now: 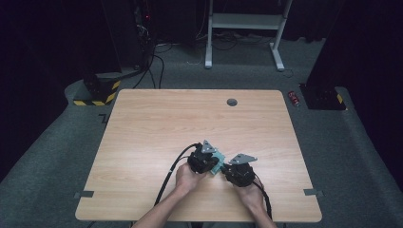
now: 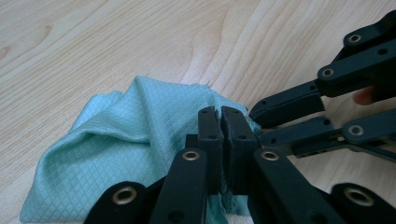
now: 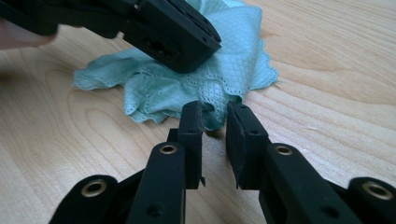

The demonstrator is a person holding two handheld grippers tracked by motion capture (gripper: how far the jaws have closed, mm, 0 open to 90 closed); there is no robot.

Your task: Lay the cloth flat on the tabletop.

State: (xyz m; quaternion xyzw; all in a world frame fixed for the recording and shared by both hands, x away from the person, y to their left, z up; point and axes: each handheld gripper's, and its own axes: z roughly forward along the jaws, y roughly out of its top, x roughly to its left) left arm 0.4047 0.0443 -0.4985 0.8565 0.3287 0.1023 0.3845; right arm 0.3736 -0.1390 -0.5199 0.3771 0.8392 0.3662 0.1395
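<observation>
A crumpled teal cloth (image 1: 218, 165) with a diamond weave lies on the wooden table (image 1: 190, 118), near the front and right of centre. My left gripper (image 1: 212, 166) reaches it from the left; in the left gripper view my left gripper (image 2: 221, 119) stands with its jaws together and a fold of the cloth (image 2: 126, 135) pinched between them. My right gripper (image 1: 226, 170) comes in from the right. In the right gripper view my right gripper (image 3: 215, 116) has a narrow gap between its jaws, with the scalloped edge of the cloth (image 3: 233, 56) just at the tips, not pressed.
A round cable hole (image 1: 232, 102) sits near the table's far edge. Grey tape marks (image 1: 84, 194) lie near both front corners. Beyond the table stand a white desk frame (image 1: 247, 21) and a yellow-black striped base (image 1: 100, 92). Bare wood stretches left and far.
</observation>
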